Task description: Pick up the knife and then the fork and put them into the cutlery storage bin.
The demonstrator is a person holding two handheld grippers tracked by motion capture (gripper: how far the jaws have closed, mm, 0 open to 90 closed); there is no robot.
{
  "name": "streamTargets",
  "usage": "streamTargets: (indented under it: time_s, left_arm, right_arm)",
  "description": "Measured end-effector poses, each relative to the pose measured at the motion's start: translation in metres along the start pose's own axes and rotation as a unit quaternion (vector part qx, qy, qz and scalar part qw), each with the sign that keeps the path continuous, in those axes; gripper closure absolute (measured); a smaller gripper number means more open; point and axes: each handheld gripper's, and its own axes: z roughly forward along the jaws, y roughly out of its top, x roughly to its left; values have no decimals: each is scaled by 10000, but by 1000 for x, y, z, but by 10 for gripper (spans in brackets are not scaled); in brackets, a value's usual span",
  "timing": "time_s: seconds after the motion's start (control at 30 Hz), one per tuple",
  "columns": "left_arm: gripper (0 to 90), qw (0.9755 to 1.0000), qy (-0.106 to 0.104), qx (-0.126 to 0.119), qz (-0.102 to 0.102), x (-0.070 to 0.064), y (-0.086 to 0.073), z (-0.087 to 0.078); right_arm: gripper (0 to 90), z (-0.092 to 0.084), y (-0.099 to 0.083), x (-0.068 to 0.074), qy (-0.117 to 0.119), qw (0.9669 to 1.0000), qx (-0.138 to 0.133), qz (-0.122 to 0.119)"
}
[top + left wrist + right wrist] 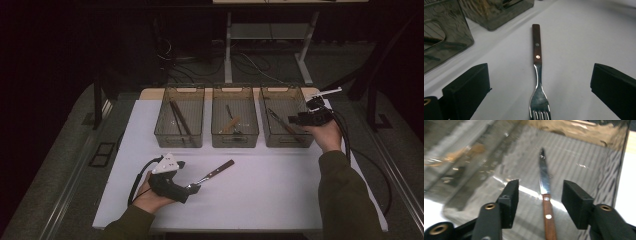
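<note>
A fork (pixel 215 172) with a brown wooden handle lies on the white table, tines toward my left gripper (pixel 195 189). In the left gripper view the fork (pixel 537 75) lies between the wide-apart jaws of the left gripper (pixel 540 77), which is open and does not touch it. My right gripper (pixel 296 120) hangs over the right-hand clear bin (pixel 285 91). A wooden-handled knife (pixel 546 202) lies on that bin's floor, below the gap of the open right gripper (pixel 541 186), and the pads do not press on it.
Three clear bins stand in a row at the back of the white table (pixel 280 190). The left bin (pixel 178 141) holds dark sticks, the middle bin (pixel 235 142) a wooden-handled utensil. Table legs and cables lie on the floor beyond.
</note>
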Motion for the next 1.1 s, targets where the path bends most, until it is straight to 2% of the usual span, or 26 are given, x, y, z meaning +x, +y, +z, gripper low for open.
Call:
streamTargets:
  time_s: [0.13, 0.2, 0.3, 0.5, 0.67, 0.7, 0.73, 0.77, 0.8, 0.9, 0.93, 0.97, 1.0, 1.07, 1.1]
  left_arm:
    - [79, 9999, 97, 31, -63, 3, 8, 4]
    - [125, 9999, 97, 78, -119, 5, 12, 7]
    - [181, 9997, 48, 141, -208, 7, 18, 14]
    - [340, 9988, -69, 438, -196, 9, 30, 30]
    - [450, 9967, -169, 790, -30, 9, 35, 42]
    - [465, 9965, -185, 809, -87, 8, 35, 45]
    - [488, 9957, -246, 897, -32, 8, 36, 48]
    - [504, 9954, -262, 915, -103, 7, 36, 51]
    - [520, 9949, -271, 975, -44, 6, 36, 53]
    - [575, 9925, -154, 1209, 118, 4, 36, 61]
    - [593, 9909, -119, 1323, 208, 4, 35, 62]
    - [616, 9904, -110, 1371, 143, 3, 34, 63]
    - [629, 9901, -95, 1388, 209, 3, 34, 64]
    - [652, 9896, -110, 1420, 202, 4, 33, 65]
    - [662, 9895, -109, 1433, 136, 3, 33, 65]
  right_arm:
    - [380, -15, -7, 9, 284, 9991, -295, -100]
    - [322, -21, -13, 16, 452, 9979, -388, -252]
    - [271, -30, -23, 29, 572, 9961, -472, -472]
    - [193, -45, -47, 56, 762, 9910, -707, -846]
    - [183, -46, -69, 68, 935, 9900, -698, -797]
    - [174, -47, -73, 70, 951, 9898, -725, -770]
    - [165, -47, -77, 72, 980, 9892, -774, -766]
    - [166, -48, -82, 74, 1004, 9887, -839, -729]
    - [166, -49, -86, 75, 1016, 9884, -881, -701]
    - [165, -50, -103, 81, 1102, 9873, -972, -607]
    - [165, -50, -106, 82, 1137, 9868, -972, -612]
    - [165, -51, -111, 85, 1196, 9862, -952, -639]
    - [165, -51, -116, 88, 1251, 9854, -924, -685]
    - [165, -50, -127, 95, 1319, 9835, -874, -874]
    - [165, -49, -131, 98, 1313, 9831, -843, -956]
